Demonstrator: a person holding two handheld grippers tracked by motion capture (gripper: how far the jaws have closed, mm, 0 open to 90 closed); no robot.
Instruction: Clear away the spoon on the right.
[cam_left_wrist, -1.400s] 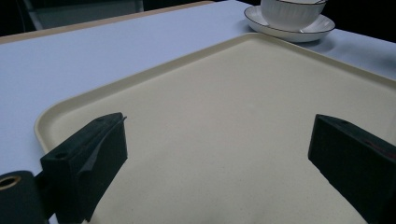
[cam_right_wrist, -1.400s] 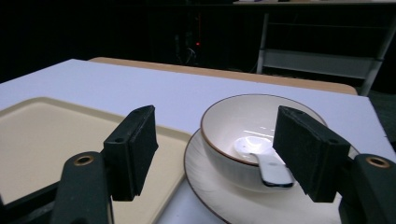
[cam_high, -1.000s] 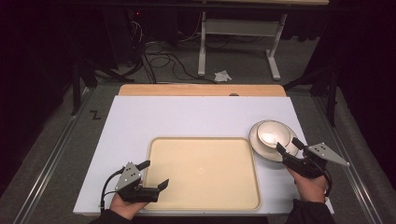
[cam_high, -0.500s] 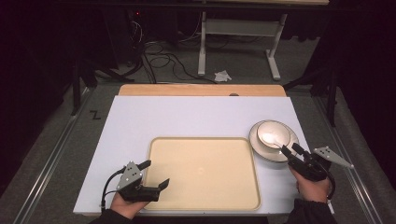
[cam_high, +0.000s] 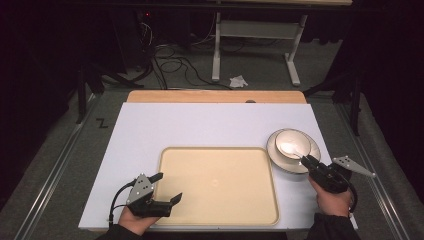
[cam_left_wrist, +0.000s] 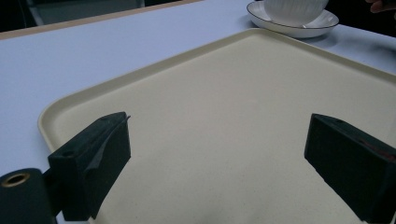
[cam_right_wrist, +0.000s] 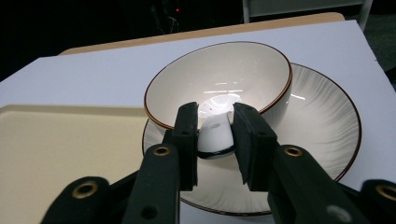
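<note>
Nearest you, your left gripper (cam_high: 167, 187) sits at the near left corner of the cream tray (cam_high: 220, 210), its jaws spread wide with nothing between them; in the left gripper view they frame bare tray surface (cam_left_wrist: 233, 130).

Off the tray's right edge, your right gripper (cam_high: 306, 161) reaches up and to the left toward the dishes. Its jaws have just been closing, and in the right gripper view they stand on either side of the near rim of the white bowl (cam_right_wrist: 219, 79), one pad inside and one outside, with the wall of the bowl pinched between them.

The bowl (cam_high: 292, 145) sits in a wider white plate (cam_high: 280, 159) with a dark edge line, and the plate rests on the white table top (cam_high: 200, 125) just beside the tray's far right corner. In the right gripper view the plate (cam_right_wrist: 327, 126) spreads out beneath and beyond the bowl, past the jaw tips.
</note>
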